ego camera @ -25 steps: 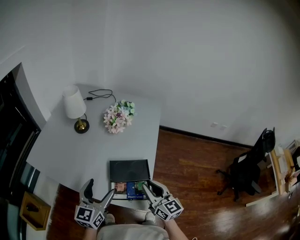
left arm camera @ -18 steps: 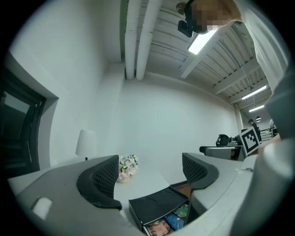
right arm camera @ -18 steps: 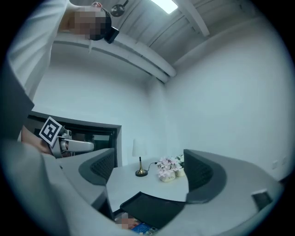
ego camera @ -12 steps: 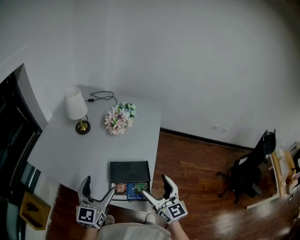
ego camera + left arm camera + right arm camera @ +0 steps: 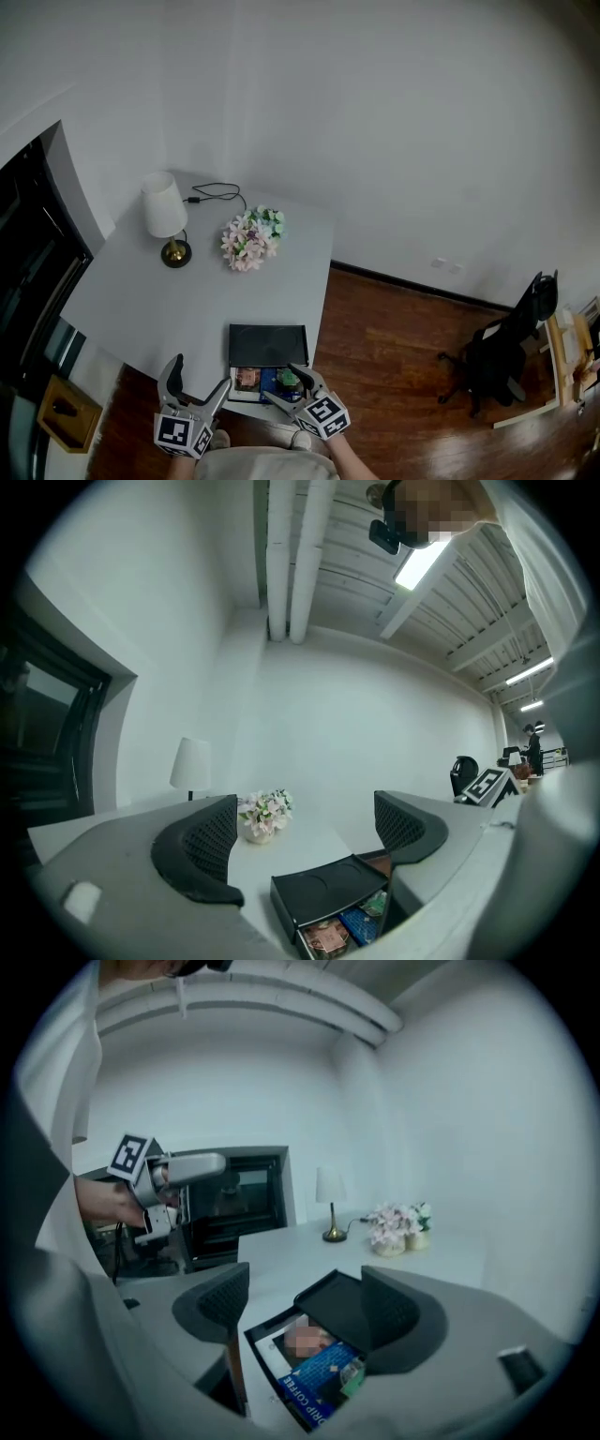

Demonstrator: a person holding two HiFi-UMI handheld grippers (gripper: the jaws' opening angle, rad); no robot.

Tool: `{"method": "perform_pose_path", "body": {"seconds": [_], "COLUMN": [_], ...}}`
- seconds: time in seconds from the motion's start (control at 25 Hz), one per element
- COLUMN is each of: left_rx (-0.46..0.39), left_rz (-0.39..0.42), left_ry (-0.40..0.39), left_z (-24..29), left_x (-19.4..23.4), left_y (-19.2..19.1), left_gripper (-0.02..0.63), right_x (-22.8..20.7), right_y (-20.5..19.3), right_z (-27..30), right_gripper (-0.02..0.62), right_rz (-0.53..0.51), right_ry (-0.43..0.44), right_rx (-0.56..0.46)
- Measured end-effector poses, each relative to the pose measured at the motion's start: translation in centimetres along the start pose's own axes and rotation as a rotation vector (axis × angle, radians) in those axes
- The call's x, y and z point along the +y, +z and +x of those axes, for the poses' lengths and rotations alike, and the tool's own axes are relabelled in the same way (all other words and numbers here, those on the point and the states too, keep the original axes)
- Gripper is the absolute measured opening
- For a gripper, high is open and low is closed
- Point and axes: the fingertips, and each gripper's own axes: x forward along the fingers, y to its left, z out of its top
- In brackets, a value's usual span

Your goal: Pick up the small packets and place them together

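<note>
A black box (image 5: 267, 345) with its lid folded back sits at the table's near edge. Inside lie small packets: a brown one (image 5: 247, 378), a blue coffee one (image 5: 269, 379) and a green one (image 5: 287, 379). My right gripper (image 5: 286, 384) hangs just above them, tilted down, jaws open. They have just been closing, with the blue packet (image 5: 314, 1377) and green packet (image 5: 352, 1372) below the gap and the pads touching nothing. My left gripper (image 5: 200, 375) stands open and empty left of the box (image 5: 328, 888), pointing level.
On the light grey table (image 5: 141, 300) stand a white lamp (image 5: 165, 216) with its cable and a pot of flowers (image 5: 251, 239) at the back. To the right is wooden floor with a black office chair (image 5: 506, 352). A dark cabinet (image 5: 28, 253) stands on the left.
My right gripper spread its jaws wide beside the box, then dropped left over the packets with the jaws somewhat narrower. The left gripper has hardly moved.
</note>
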Motion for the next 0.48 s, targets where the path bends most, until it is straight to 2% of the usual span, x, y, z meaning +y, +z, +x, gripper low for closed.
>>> {"method": "perform_pose_path", "body": {"seconds": [0.12,0.16,0.28,0.48], "left_rx": [0.01,0.013,0.025,0.037], "left_rz": [-0.005,-0.007,-0.006,-0.02], "left_ry": [0.021,0.027,0.039,0.061], "left_z": [-0.5,-0.7,-1.3,-2.0], "left_x": [0.7,0.9,1.3,2.1], "left_y": [-0.3,-0.4,-0.6,-1.2], "left_gripper": [0.454,0.454,0.454,0.454], "right_x": [1.2,1.6,2.8,3.1], "right_y": [-4.2,-5.7,-9.9,-13.7], "right_z": [4.1,5.4,8.7,12.4], "right_gripper": [0.355,0.306,0.302,0.302], "right_rz": [-0.021,-0.036,-0.106,-0.253], "right_ry": [0.074,0.092,0.15,0.159], "right_rx": [0.153,0.204,0.377,0.57]}}
